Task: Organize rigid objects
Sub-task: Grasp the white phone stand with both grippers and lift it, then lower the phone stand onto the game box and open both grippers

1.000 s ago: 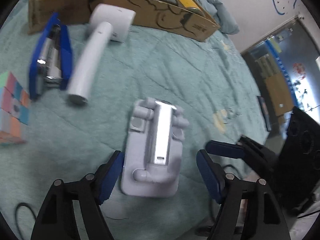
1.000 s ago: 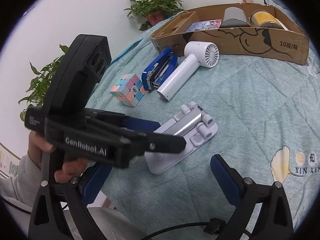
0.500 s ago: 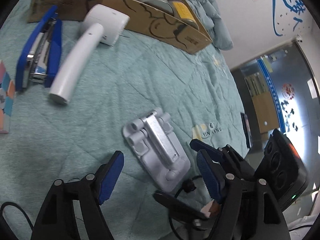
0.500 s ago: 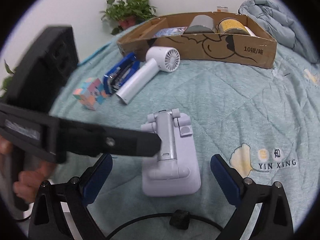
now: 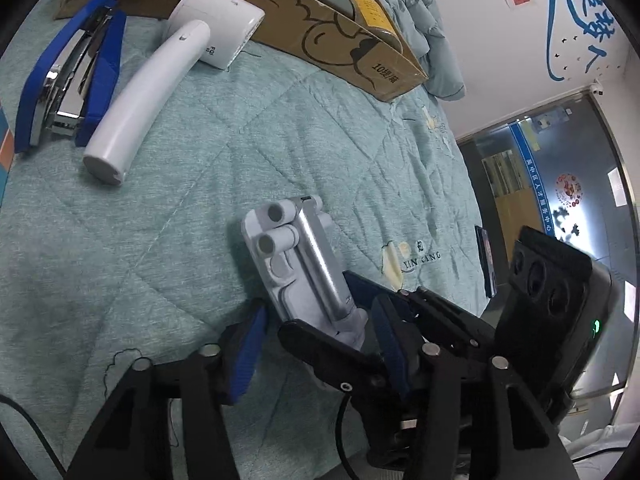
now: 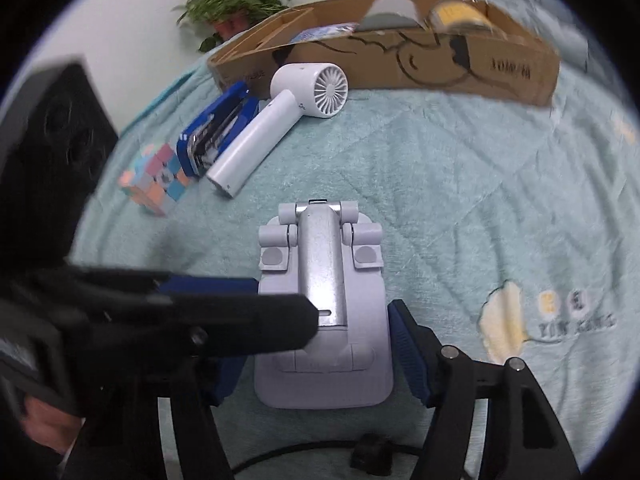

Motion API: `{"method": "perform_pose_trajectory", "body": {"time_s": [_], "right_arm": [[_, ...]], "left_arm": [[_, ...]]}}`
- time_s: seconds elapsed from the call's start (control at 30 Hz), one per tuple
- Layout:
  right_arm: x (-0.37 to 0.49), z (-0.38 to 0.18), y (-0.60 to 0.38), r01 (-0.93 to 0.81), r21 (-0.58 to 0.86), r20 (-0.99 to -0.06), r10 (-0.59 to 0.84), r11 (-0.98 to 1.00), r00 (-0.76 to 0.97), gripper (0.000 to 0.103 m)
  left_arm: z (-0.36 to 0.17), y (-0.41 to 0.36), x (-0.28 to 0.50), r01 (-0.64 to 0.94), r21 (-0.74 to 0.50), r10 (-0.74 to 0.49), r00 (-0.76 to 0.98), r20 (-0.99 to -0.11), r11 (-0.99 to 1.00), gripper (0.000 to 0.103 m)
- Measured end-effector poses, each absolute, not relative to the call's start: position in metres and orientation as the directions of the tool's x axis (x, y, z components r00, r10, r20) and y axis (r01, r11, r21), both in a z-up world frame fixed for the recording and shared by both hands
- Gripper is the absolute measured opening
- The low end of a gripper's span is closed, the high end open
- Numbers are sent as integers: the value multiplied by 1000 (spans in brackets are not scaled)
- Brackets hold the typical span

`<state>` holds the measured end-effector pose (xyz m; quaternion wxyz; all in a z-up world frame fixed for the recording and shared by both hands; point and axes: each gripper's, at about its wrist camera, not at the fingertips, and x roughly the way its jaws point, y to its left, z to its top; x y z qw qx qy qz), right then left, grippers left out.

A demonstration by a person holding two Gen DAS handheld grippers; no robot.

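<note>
A white and silver folded phone stand (image 6: 322,304) lies on the teal quilt; it also shows in the left wrist view (image 5: 300,268). My right gripper (image 6: 316,356) has closed around its base, both blue pads against its sides. My left gripper (image 5: 320,344) is narrowed around the same stand's near end, crossing the right gripper's fingers (image 5: 328,348). A white handheld fan (image 6: 280,120), a blue stapler (image 6: 216,128) and a pastel puzzle cube (image 6: 156,176) lie further back. A cardboard box (image 6: 400,60) holds cans and a booklet.
A potted plant (image 6: 232,4) stands behind the box by the wall. A rumpled blue-grey blanket (image 5: 424,36) lies past the box's right end. A black cable (image 6: 304,452) trails on the quilt near me. The bed's edge drops off at the right.
Both grippers moved in onto the phone stand and narrowed from wide open; the right one's pads now press the stand's base, and the left gripper crosses in front of it.
</note>
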<state>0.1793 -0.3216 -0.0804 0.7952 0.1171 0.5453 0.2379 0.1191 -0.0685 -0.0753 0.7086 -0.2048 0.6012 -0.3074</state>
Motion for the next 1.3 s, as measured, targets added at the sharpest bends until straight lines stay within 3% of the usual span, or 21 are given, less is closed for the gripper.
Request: {"method": "perform_pose_trajectory", "body": {"time_s": [0.2,0.4,0.67,0.97,1.3], "right_arm": [[182,-79,-315,-216,482,-805,526,849,274,65],[182,-57,-304,-273,421,-795,497,865,348,65],[212,-5,-285,-348,340,-731,478,874,487,65],[285,33,-265,-370,370,-669,521,852,531,65],[364,29,-225,-346,419,-695,541,840,474,65]], "left_arm": [[-68,-66,127,204,-622,-650,121,-750,756,29],[-49,-59,131,232,-624,-663,178,-727,746,29],[17,-45,163,325,-578,-662,307,-684,748,29],[71,-24,238,386,-494,-623,398,-673,779,29],[64,3,346,341,-500,-603,368,-708,796,29]]}}
